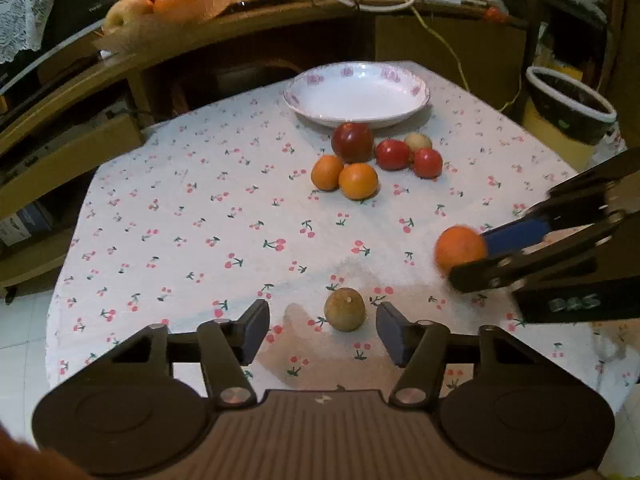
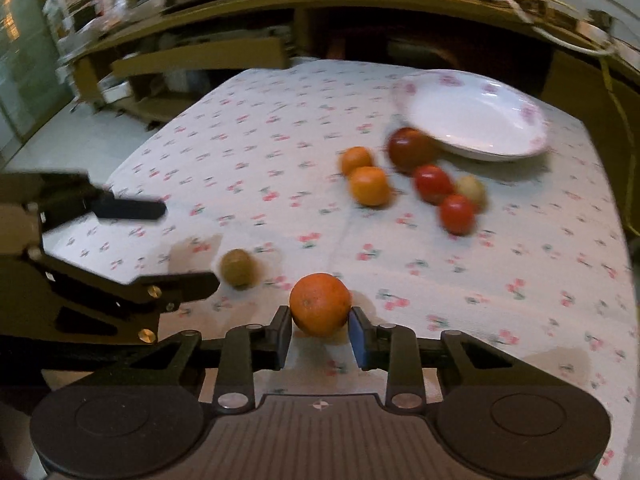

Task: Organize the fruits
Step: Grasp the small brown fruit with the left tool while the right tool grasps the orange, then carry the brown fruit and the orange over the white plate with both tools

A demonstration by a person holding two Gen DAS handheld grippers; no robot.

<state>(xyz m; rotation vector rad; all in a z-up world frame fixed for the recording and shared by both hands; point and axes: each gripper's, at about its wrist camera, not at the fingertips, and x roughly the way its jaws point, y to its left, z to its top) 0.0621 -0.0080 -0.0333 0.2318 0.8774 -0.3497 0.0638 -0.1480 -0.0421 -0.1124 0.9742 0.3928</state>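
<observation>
Between the pads of the right tool point(image 2: 319, 336) an orange point(image 2: 320, 304) is clamped, low over the cherry-print worktop point(image 2: 280, 128). No contact is made by the left tool point(image 1: 323, 330): its jaws stand apart on either side of a small brown fruit point(image 1: 345, 309) resting on the cloth. Farther back, two small oranges point(image 1: 344, 178), a dark red apple point(image 1: 352, 142), two red tomatoes point(image 1: 410, 158) and a pale round fruit point(image 1: 418, 141) are clustered just before an empty white plate point(image 1: 357, 94).
</observation>
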